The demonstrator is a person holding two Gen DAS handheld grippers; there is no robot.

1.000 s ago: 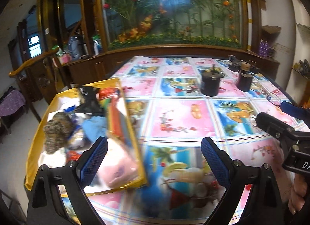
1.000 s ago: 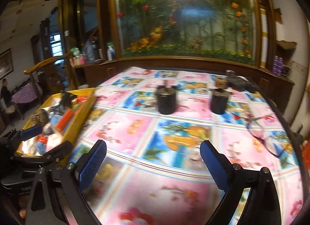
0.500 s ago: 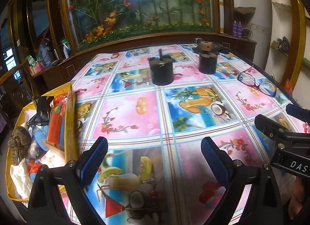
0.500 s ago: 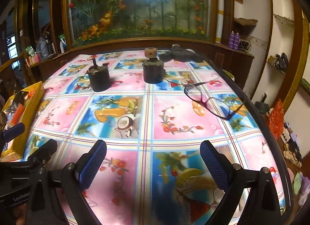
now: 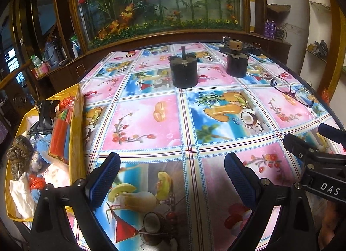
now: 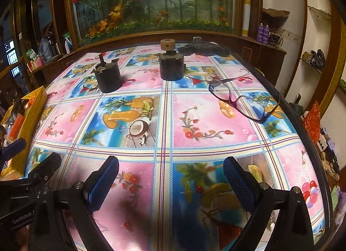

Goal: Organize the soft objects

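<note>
With both the left gripper (image 5: pixel 170 177) & right gripper (image 6: pixel 170 177) spread wide & empty, soft items in the yellow box (image 5: pixel 75 125) should be approached slowly, pinched mid-body.

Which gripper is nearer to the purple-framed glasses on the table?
Right. The right gripper faces the purple-framed glasses just ahead; the left gripper sits farther left, beside the yellow box.

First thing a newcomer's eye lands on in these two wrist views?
Likely the loud fruit-and-flower tablecloth covering the whole table, with two dark cylinders standing near its far side and purple-framed glasses lying open to their right. At the table's left edge a yellow box is crammed with soft items. Both the left gripper and the right gripper are open and empty above the cloth.
</note>
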